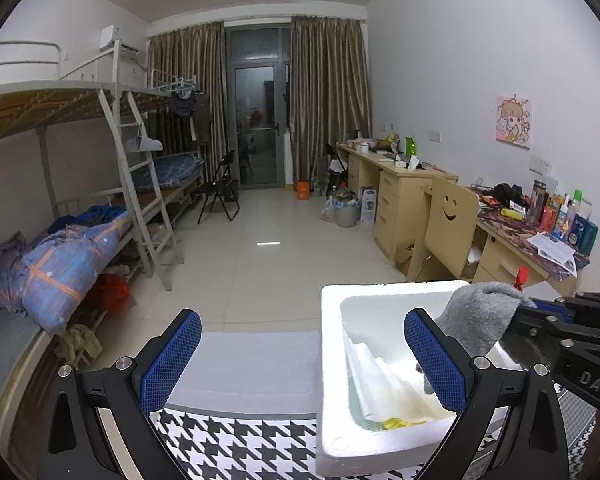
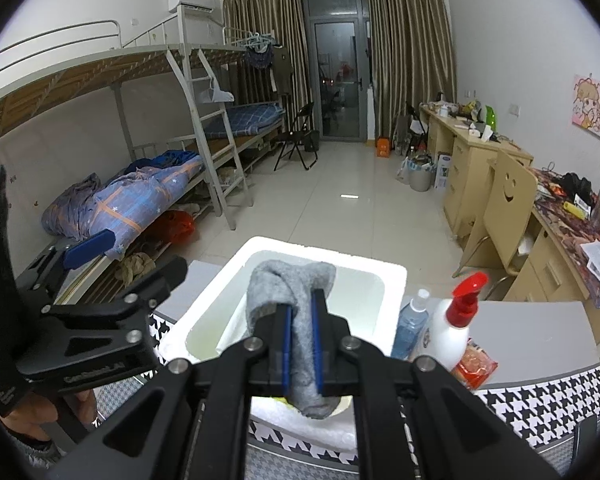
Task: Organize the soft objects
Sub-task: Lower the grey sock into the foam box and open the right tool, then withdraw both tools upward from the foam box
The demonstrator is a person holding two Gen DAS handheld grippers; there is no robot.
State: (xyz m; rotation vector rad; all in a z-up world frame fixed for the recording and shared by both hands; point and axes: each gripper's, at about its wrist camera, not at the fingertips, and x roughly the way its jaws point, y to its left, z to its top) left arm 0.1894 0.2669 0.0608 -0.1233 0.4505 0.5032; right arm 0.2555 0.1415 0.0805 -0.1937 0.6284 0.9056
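A grey fuzzy sock [image 2: 296, 320] is pinched between the blue pads of my right gripper [image 2: 302, 324], which is shut on it and holds it over the white foam box [image 2: 396, 280]. In the left wrist view the same grey sock [image 1: 480, 316] hangs above the foam box [image 1: 330, 360], with the right gripper [image 1: 518, 312] reaching in from the right. My left gripper [image 1: 306, 360] stands open with nothing between its blue pads, its right finger over the box's left part. White paper or cloth [image 1: 384, 380] lies inside the box.
The box sits on a table with a black-and-white houndstooth cloth [image 1: 236, 440]. Right of the box stand a clear blue bottle [image 2: 412, 320], a white spray bottle with a red top [image 2: 456, 328] and a red packet [image 2: 474, 364]. Bunk beds are at left, desks and a chair at right.
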